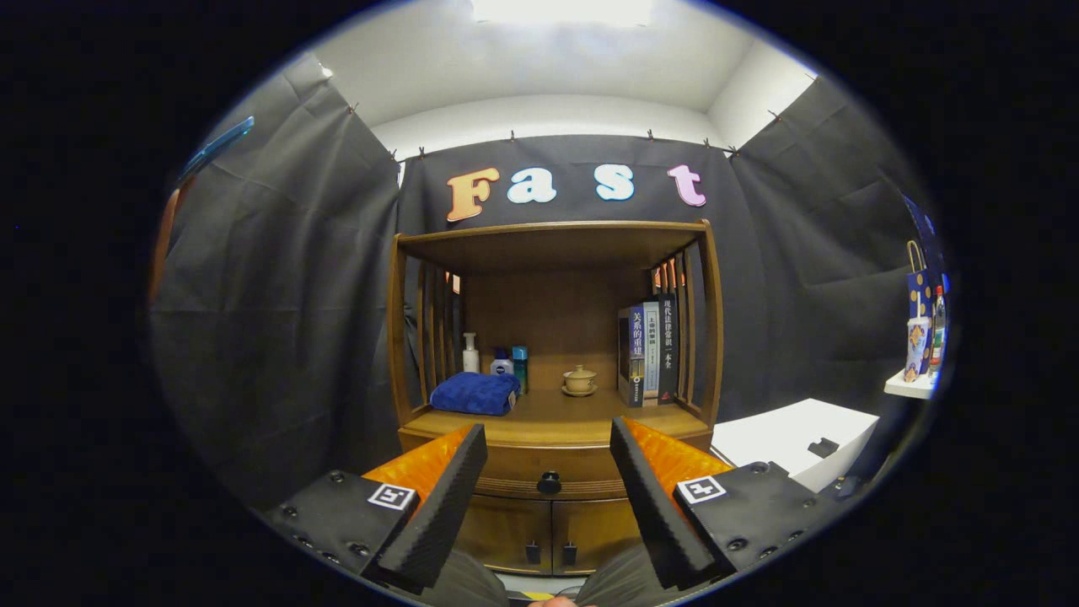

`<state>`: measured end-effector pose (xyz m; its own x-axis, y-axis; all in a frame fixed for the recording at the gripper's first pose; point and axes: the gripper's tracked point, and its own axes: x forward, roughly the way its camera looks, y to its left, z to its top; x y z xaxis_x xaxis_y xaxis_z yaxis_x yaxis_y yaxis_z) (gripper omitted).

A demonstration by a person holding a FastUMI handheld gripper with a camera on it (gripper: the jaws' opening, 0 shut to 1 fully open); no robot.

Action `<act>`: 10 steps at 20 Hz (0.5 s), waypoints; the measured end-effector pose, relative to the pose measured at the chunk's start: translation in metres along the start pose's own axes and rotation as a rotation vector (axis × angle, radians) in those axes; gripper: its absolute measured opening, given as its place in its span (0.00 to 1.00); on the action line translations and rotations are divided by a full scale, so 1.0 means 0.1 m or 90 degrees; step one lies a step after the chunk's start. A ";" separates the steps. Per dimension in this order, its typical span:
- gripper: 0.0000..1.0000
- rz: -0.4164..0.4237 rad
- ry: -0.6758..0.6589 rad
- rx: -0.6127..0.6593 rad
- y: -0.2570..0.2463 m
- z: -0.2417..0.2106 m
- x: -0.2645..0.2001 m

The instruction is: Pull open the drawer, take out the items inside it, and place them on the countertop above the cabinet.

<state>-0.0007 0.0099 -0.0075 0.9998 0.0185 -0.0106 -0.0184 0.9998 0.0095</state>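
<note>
While the gripper (548, 472) stands open short of the closed drawer (548, 479), its small round knob (549, 483) looks rigid, the only hold.

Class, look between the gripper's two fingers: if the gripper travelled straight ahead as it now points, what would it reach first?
Most likely the drawer front, near its dark knob, which sits between the open gripper fingers some way ahead. Nothing lies in between, though depth is hard to judge.

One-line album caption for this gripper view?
Open gripper faces the wooden cabinet's closed drawer, its round dark knob between the fingers.
</note>
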 end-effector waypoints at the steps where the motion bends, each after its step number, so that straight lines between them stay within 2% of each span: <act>1: 0.97 -0.002 -0.003 -0.002 -0.01 0.02 0.01; 7: 0.97 -0.005 -0.013 -0.002 -0.01 0.07 0.03; 10: 0.97 -0.010 -0.035 -0.003 -0.03 0.13 0.19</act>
<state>0.0186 0.0075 0.0057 0.9990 0.0030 0.0442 -0.0033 1.0000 0.0054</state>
